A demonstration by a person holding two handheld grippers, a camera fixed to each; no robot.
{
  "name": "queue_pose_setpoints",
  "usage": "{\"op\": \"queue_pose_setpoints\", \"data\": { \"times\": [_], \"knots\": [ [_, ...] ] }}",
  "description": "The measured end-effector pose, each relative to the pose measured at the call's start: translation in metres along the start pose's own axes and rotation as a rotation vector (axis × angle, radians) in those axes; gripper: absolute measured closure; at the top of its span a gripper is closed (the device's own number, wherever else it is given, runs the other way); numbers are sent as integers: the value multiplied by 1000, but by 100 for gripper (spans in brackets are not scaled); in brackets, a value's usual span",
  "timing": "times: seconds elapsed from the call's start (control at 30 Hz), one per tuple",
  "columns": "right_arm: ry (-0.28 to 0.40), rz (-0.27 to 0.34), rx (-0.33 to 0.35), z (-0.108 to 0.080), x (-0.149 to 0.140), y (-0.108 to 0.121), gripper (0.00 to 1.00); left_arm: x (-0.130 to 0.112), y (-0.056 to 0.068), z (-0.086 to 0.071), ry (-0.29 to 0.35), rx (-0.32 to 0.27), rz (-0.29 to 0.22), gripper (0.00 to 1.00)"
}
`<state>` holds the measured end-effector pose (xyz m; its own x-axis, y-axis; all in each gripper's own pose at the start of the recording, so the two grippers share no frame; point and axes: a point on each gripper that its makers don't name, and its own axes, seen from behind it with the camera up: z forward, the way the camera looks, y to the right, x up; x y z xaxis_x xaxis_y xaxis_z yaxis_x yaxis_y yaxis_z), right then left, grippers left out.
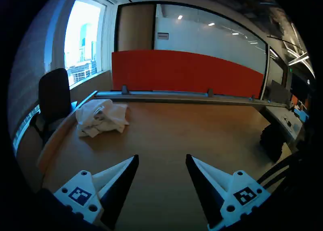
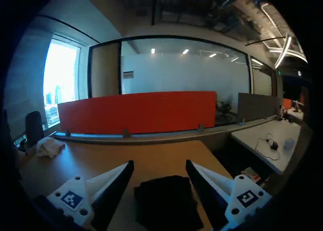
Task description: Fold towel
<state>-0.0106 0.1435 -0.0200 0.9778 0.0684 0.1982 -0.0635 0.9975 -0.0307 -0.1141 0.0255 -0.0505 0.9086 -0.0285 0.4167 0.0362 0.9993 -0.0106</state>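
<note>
A crumpled white towel [image 1: 101, 117] lies in a heap at the far left of the wooden desk [image 1: 181, 130], well ahead of my left gripper [image 1: 161, 160], whose fingers stand open over bare wood. From the right gripper view the same white heap [image 2: 48, 147] sits far off at the left. A black folded cloth [image 2: 167, 202] lies flat on the desk [image 2: 133, 156] just below and between the open fingers of my right gripper [image 2: 159, 166], which touch nothing.
An orange divider panel [image 1: 181, 71] runs along the desk's far edge. A black office chair [image 1: 52, 96] stands at the left by the window. A neighbouring white desk [image 2: 270, 138] with a cable and a cup lies to the right.
</note>
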Motion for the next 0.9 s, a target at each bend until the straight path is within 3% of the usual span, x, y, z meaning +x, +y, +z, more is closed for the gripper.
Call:
{"op": "queue_pose_setpoints", "data": {
  "times": [0.2, 0.5, 0.9],
  "knots": [
    [21, -14, 5, 5, 12, -13, 1, 34, -10, -2, 99, 34, 12, 14],
    [63, -38, 37, 13, 34, -53, 1, 76, -13, -2, 202, 39, 31, 14],
    [91, -46, 61, 21, 52, -117, 1, 101, -18, 2, 270, 27, 19, 14]
  ]
}}
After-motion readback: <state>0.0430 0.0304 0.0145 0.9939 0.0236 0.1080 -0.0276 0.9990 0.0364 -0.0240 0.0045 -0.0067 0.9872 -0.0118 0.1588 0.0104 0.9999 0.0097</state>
